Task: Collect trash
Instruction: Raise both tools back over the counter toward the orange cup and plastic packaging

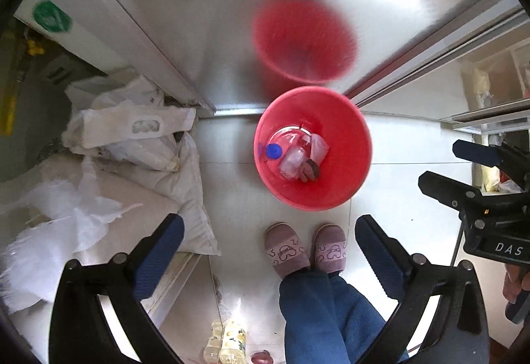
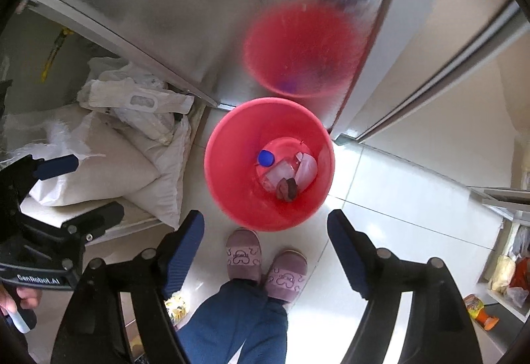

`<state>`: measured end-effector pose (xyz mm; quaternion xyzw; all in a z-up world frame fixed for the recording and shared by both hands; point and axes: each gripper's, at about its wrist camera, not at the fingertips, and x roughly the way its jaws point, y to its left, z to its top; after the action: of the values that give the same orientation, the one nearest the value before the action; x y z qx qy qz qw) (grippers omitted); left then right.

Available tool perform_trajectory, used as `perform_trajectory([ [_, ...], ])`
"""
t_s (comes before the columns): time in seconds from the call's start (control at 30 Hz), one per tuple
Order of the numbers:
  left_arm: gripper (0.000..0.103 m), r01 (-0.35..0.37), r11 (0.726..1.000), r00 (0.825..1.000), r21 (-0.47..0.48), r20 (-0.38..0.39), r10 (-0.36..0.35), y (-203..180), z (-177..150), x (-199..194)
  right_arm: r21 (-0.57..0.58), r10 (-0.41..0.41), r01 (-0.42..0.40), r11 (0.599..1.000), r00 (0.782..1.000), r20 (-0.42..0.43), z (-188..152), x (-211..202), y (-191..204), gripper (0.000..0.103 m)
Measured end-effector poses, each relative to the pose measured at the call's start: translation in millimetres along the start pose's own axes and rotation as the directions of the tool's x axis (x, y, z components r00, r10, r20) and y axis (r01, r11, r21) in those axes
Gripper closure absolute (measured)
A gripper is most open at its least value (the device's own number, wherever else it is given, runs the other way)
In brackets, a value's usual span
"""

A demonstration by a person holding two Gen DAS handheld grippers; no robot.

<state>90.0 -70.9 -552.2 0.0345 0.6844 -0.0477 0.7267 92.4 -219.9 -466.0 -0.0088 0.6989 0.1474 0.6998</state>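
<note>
A red bucket (image 1: 347, 165) (image 2: 228, 165) stands on the pale tiled floor below both grippers. Inside it lie a clear bottle with a blue cap (image 1: 274, 151) (image 2: 266, 157), clear plastic wrappers (image 1: 318, 145) (image 2: 306, 168) and a brown scrap (image 1: 309, 170) (image 2: 286, 188). My left gripper (image 1: 268, 228) (image 2: 91, 186) hangs high above the floor, pointing down, open wide with nothing between its fingers. My right gripper (image 2: 265, 218) (image 1: 444, 163) hangs beside it, also open and holding nothing. Neither gripper touches the bucket.
A shiny steel door (image 1: 198, 16) behind the bucket mirrors it. White sacks and bags (image 1: 139, 132) pile up at the left. The person's slippers (image 1: 286, 249) and blue trouser legs stand just before the bucket. Packets (image 1: 228, 344) lie on the floor; shelves (image 2: 506, 281) stand right.
</note>
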Motion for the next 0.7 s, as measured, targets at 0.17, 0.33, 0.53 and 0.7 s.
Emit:
perform_trajectory([
  [0.17, 0.001, -0.006, 1.0, 0.998, -0.007, 0.064, 0.007, -9, -8, -58, -0.045, -0.009, 0.011, 0.999, 0.999, 0.049, -3, -52, 16, 0.026],
  [0.33, 0.001, -0.011, 1.0, 0.994, -0.024, 0.111, 0.013, -11, -12, -125, -0.07, -0.005, 0.013, 0.997, 0.995, 0.103, -2, -115, 33, 0.01],
  [0.53, 0.001, -0.018, 0.999, 0.983, -0.03, 0.18, 0.024, -16, -18, -223, -0.07, 0.0, 0.013, 0.997, 0.983, 0.184, -2, -208, 51, 0.001],
  [0.7, 0.001, -0.049, 0.997, 0.973, -0.055, 0.224, 0.06, -19, -23, -286, -0.056, 0.022, -0.009, 0.998, 0.972, 0.235, -6, -269, 62, 0.001],
])
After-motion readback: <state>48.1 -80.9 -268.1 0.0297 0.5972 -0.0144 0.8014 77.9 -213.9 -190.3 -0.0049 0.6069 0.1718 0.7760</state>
